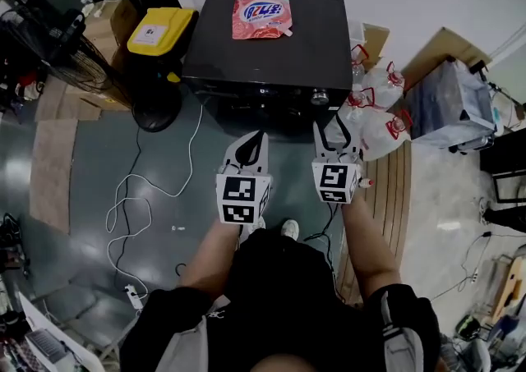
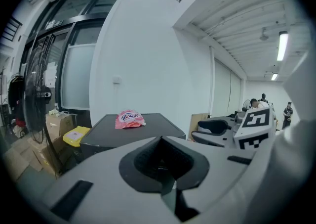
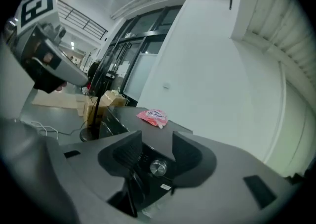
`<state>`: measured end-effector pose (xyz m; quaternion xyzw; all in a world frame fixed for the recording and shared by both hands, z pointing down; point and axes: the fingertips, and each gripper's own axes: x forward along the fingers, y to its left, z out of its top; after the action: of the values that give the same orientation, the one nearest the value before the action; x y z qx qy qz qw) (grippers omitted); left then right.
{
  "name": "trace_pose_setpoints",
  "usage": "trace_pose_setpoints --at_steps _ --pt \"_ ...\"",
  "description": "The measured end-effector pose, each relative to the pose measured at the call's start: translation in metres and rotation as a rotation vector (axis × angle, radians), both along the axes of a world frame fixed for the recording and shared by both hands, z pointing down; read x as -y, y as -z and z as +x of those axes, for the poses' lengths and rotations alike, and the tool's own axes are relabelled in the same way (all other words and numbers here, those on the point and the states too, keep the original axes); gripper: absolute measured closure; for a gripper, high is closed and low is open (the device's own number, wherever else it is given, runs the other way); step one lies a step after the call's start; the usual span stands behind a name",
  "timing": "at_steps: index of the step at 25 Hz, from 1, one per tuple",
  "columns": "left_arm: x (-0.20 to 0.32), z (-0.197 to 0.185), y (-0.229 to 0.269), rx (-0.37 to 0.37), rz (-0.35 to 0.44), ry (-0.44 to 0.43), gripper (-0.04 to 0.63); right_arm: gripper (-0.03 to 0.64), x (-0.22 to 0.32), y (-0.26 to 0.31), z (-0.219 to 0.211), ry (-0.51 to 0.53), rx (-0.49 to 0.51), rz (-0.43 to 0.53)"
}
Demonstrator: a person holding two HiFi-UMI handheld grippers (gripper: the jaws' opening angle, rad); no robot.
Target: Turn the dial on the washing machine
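Pink pouch (image 1: 261,11) atop washing machine (image 1: 271,54) | right tool (image 1: 333,134) spread, short of dial (image 1: 320,98) | left tool (image 1: 259,139) pressed together

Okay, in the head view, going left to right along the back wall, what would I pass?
Black fan → yellow-lidded bin → washing machine → clear containers with red handles → plastic-wrapped grey box.

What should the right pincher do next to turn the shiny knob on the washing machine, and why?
Probably ease the right gripper straight forward until its jaws sit around the dial. Its jaws stand open and the dial lines up in the gap ahead, but the gripper is short of the washing machine, so nothing is gripped.
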<state>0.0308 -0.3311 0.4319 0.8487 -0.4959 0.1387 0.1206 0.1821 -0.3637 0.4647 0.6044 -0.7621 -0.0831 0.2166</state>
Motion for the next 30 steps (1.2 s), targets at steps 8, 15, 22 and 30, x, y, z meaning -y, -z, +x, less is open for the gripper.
trace_pose_setpoints --at_steps 8,15,22,30 --pt "0.014 0.004 -0.057 0.040 -0.041 -0.011 0.586 0.347 0.043 -0.082 0.001 -0.027 -0.167 -0.019" --pt "0.020 0.009 -0.119 0.101 -0.102 -0.035 0.586 0.324 0.086 -0.156 0.004 -0.025 -0.336 -0.001" --pt "0.025 0.021 -0.151 0.105 -0.137 -0.052 0.586 0.324 0.119 -0.198 0.025 -0.112 -0.463 0.036" --pt "0.027 0.019 -0.160 0.109 -0.159 -0.047 0.586 0.344 0.137 -0.211 0.031 -0.127 -0.509 0.011"
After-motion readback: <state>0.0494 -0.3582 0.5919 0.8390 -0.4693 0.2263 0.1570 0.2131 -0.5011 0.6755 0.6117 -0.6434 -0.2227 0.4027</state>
